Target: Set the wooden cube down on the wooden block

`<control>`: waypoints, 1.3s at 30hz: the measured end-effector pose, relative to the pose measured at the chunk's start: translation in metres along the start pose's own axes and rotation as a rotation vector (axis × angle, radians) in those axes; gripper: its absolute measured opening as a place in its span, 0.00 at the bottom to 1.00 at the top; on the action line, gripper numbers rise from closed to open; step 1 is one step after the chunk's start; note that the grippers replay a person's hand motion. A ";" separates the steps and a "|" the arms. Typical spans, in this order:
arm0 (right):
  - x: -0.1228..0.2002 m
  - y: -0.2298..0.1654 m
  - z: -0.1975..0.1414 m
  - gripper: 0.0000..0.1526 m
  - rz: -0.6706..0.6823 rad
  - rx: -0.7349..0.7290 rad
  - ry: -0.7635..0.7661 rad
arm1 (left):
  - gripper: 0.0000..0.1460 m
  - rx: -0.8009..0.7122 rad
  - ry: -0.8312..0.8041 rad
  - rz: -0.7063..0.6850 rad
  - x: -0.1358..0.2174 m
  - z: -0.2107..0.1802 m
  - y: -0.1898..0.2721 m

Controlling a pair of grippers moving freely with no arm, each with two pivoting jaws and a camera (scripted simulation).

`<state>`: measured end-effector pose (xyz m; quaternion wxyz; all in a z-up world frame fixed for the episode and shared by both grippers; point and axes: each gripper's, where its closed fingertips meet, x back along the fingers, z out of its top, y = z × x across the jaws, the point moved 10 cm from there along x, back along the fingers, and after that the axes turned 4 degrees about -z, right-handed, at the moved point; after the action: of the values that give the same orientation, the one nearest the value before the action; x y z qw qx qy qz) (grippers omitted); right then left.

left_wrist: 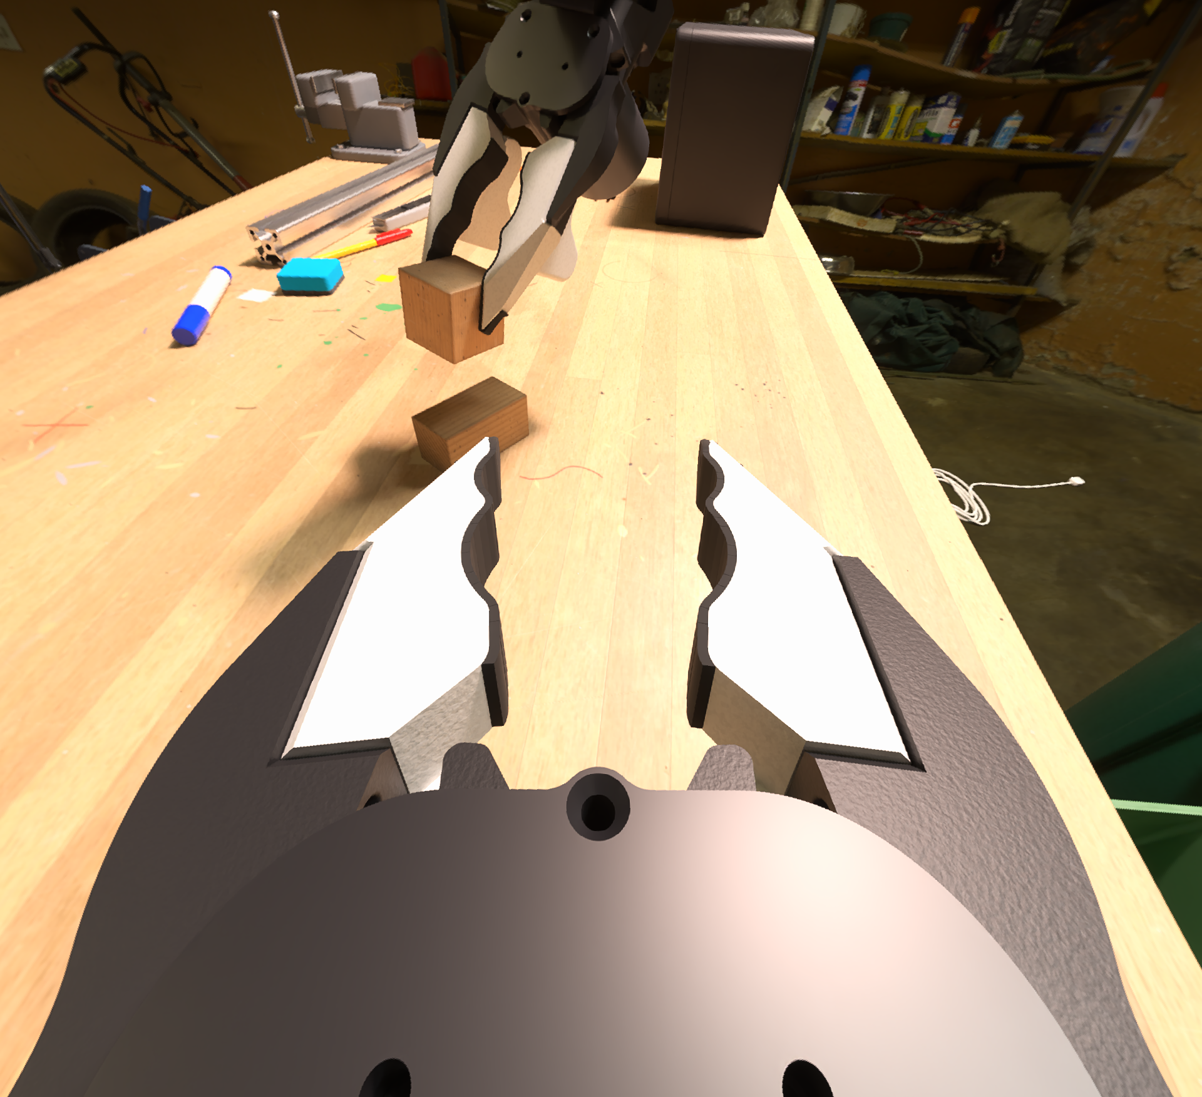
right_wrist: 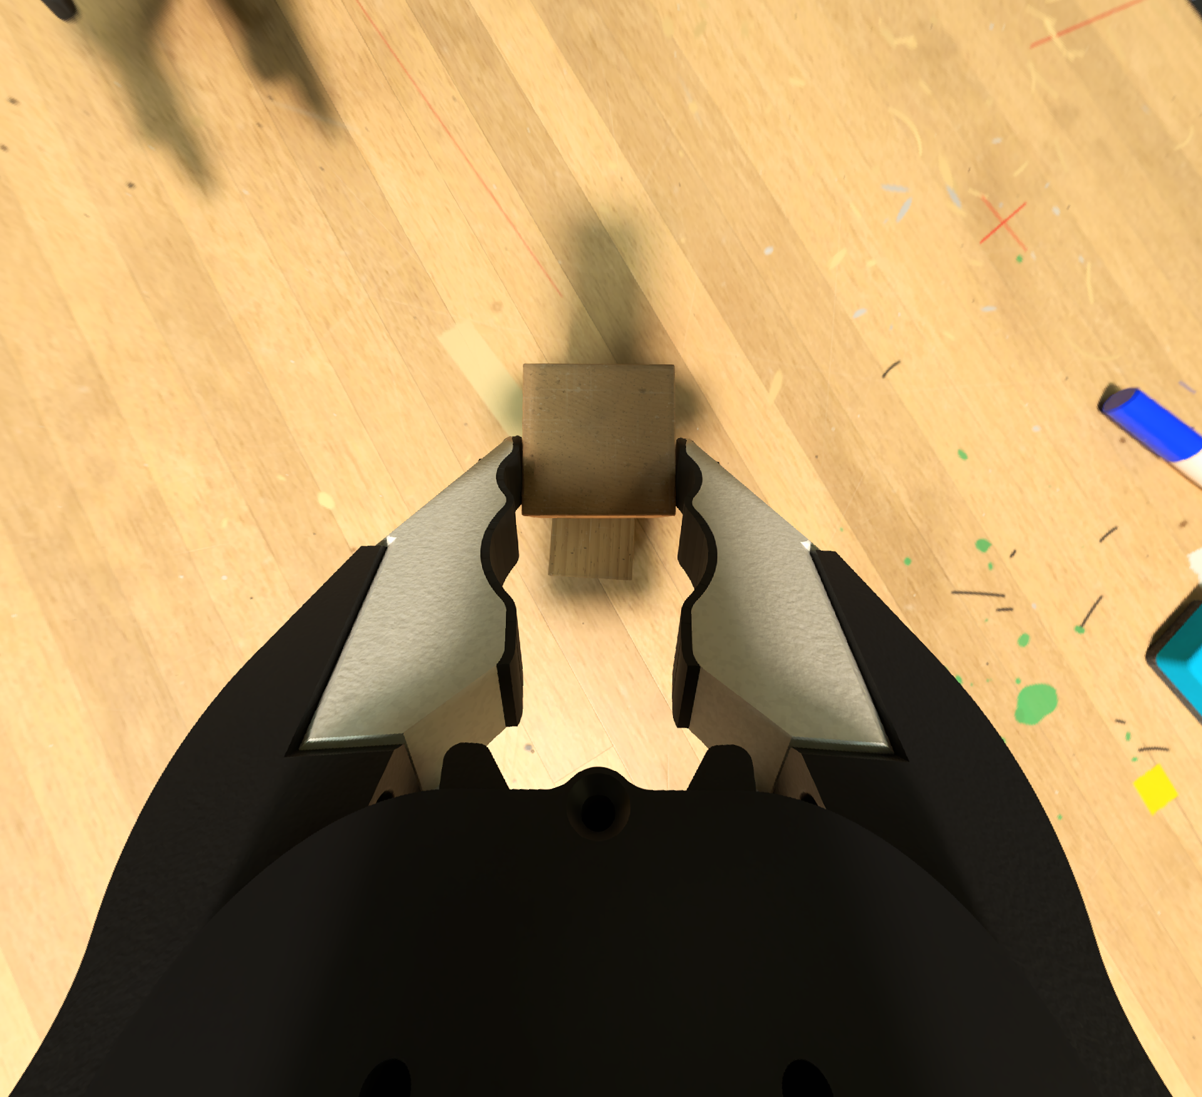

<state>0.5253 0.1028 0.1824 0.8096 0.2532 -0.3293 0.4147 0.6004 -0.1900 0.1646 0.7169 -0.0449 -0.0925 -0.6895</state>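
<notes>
Right gripper (right_wrist: 598, 474) clamped on wooden cube (right_wrist: 598, 438), held in air directly above wooden block (left_wrist: 469, 422) on workbench (left_wrist: 683, 389). Left gripper (left_wrist: 598, 454) spread wide, holding nothing.

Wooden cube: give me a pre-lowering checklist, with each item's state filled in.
1. Grip: right gripper has its jaws shut on the wooden cube, pads on two opposite faces. Ok.
2. Cube clear of the workbench: held in the air. Ok.
3. Cube over the wooden block: right wrist view shows the block partly under the cube, sticking out on the near side. Not ok; alignment incomplete.
4. Block's top free: nothing lies on it. Ok.
5. Left gripper out of the way: open, empty, its tip close beside the block. Cannot tell if clearance is enough.
</notes>
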 end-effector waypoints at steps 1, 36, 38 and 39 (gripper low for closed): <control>-0.004 0.000 -0.003 0.31 -0.006 -0.003 -0.017 | 0.42 0.011 0.000 -0.003 0.001 -0.002 0.000; -0.024 -0.011 -0.018 0.42 -0.072 -0.046 -0.040 | 0.45 0.079 0.078 0.058 0.044 0.027 -0.015; -0.012 -0.016 -0.010 0.44 -0.107 -0.069 0.013 | 0.46 0.057 0.033 0.190 0.074 0.046 -0.036; -0.006 -0.021 -0.007 0.44 -0.130 -0.083 0.039 | 0.46 0.041 -0.015 0.275 0.089 0.053 -0.050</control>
<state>0.5428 0.0934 0.1707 0.8508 0.2321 -0.3130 0.3524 0.5495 -0.2699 0.2304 0.8047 -0.0475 -0.1050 -0.5823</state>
